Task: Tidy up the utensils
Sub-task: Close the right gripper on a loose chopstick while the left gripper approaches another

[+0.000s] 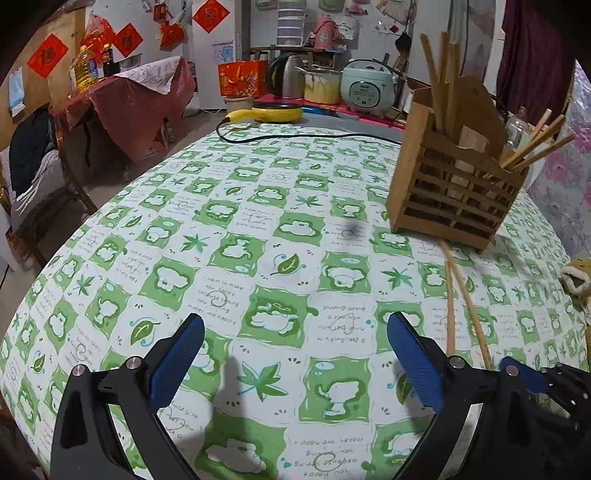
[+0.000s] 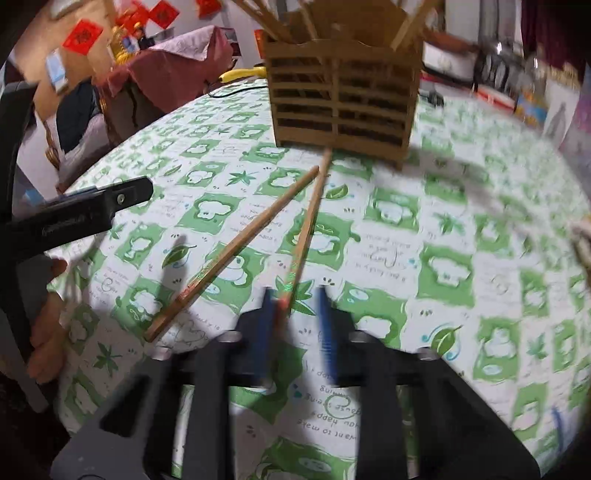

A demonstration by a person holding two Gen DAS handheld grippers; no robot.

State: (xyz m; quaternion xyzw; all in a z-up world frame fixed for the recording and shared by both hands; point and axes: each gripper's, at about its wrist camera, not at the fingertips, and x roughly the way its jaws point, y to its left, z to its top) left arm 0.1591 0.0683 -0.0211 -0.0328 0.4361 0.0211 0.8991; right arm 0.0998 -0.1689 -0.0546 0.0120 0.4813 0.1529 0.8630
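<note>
Two bare wooden chopsticks (image 2: 236, 251) lie splayed.

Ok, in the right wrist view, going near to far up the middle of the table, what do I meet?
Right tool → chopstick between its fingers → wooden chopstick holder with more chopsticks standing in it.

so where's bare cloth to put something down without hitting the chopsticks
Free: the wide stretch left of the wooden holder, between the left gripper and the black cord. Crowded: before the holder, where two chopsticks lie by the right gripper.
</note>
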